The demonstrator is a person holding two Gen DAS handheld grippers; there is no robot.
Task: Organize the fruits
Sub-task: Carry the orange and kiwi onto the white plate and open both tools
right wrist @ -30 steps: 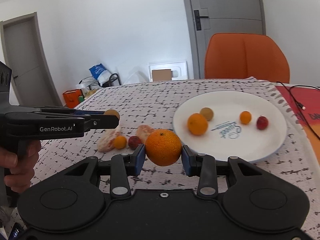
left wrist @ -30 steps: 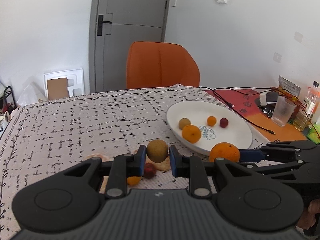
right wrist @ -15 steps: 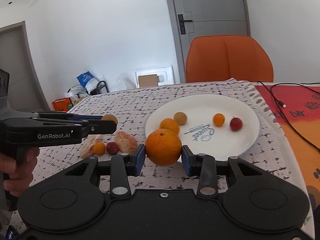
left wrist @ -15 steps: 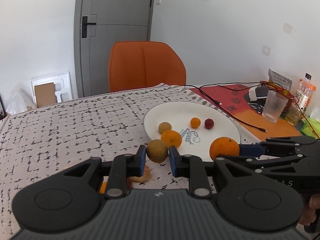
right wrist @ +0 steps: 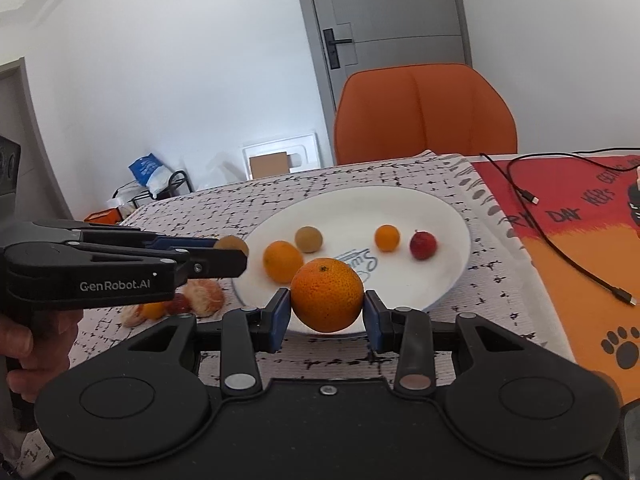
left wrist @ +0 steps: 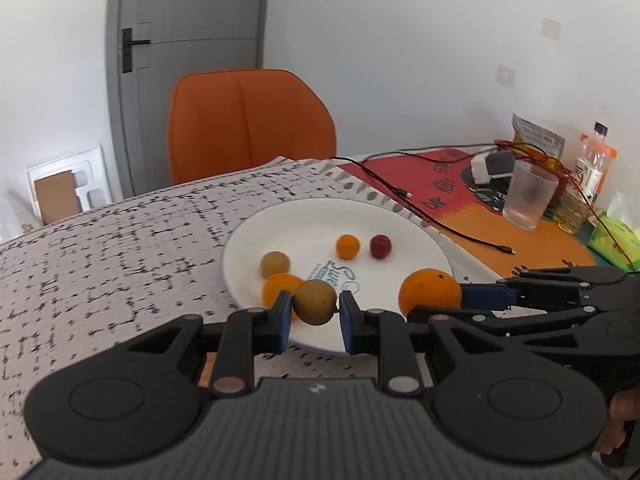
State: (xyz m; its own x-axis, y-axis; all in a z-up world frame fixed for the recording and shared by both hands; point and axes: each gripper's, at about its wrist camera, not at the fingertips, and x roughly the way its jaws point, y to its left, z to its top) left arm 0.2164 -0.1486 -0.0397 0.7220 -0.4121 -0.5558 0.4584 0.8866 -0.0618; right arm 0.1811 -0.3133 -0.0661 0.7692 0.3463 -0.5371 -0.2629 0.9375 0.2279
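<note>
Now | left gripper [left wrist: 314, 308] clamps brown fruit [left wrist: 314, 302] above plate [left wrist: 320, 210] rim at 6 o'clock | right gripper [right wrist: 327, 307] squeezes big orange [right wrist: 327, 294] at plate's near edge | peeled segments [right wrist: 204, 298] lie at 9 o'clock off plate

In the right wrist view the left gripper [right wrist: 224, 254] covers most of the brown fruit [right wrist: 234, 243] it holds and part of the peeled segments [right wrist: 204, 298] near the bench's left edge. In the left wrist view its own fingers [left wrist: 283, 314] hide the lower half of an orange [left wrist: 280, 285] on the plate [left wrist: 408, 236]. The plate's blue lettering [left wrist: 340, 276] is too blurred to read.
</note>
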